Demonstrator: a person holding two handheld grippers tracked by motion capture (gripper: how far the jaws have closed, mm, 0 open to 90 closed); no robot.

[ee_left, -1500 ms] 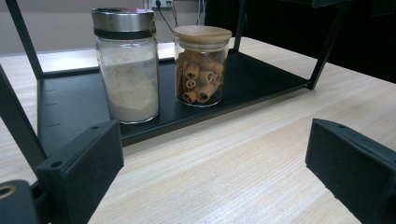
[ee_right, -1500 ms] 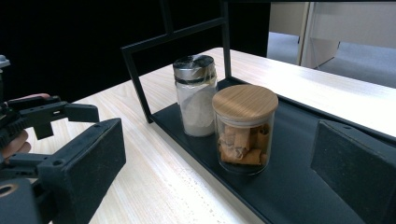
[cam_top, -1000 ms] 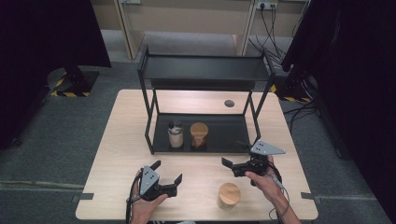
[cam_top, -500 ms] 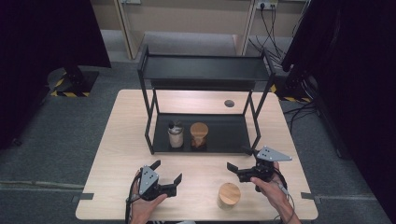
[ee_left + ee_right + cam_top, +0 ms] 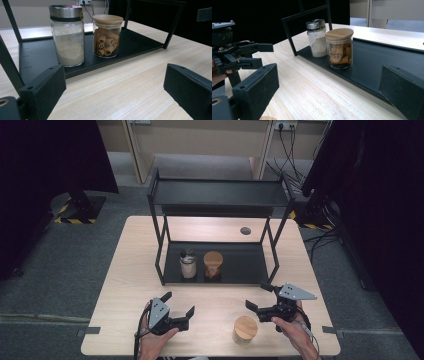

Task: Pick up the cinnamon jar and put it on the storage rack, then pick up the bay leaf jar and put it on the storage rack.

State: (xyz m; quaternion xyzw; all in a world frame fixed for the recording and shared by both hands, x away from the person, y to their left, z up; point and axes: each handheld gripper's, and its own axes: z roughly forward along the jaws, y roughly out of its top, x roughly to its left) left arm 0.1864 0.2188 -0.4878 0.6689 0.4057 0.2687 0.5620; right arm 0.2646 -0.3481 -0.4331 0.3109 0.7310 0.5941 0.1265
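A black two-tier rack [image 5: 240, 262] stands mid-table. On its lower shelf sit a metal-lidded shaker of pale powder [image 5: 188, 263] and, just to its right, a wooden-lidded jar of cinnamon sticks [image 5: 213, 265]. A second wooden-lidded jar [image 5: 245, 329] stands on the table near the front edge. My left gripper [image 5: 179, 303] rests open at the front left, facing the shaker [image 5: 67, 37] and the cinnamon jar [image 5: 107, 35]. My right gripper [image 5: 256, 296] is open just right of and behind the front jar, with nothing between its jaws.
The rack's top shelf [image 5: 220, 194] is bare and overhangs the two jars. A round cable hole [image 5: 245, 230] sits in the table behind the rack. The left gripper [image 5: 265, 55] appears across the table in the right gripper view. Bare wood lies between the grippers.
My right gripper has drawn back toward the table's front edge and slightly right, closer to the front jar. The left gripper and all jars have stayed put.
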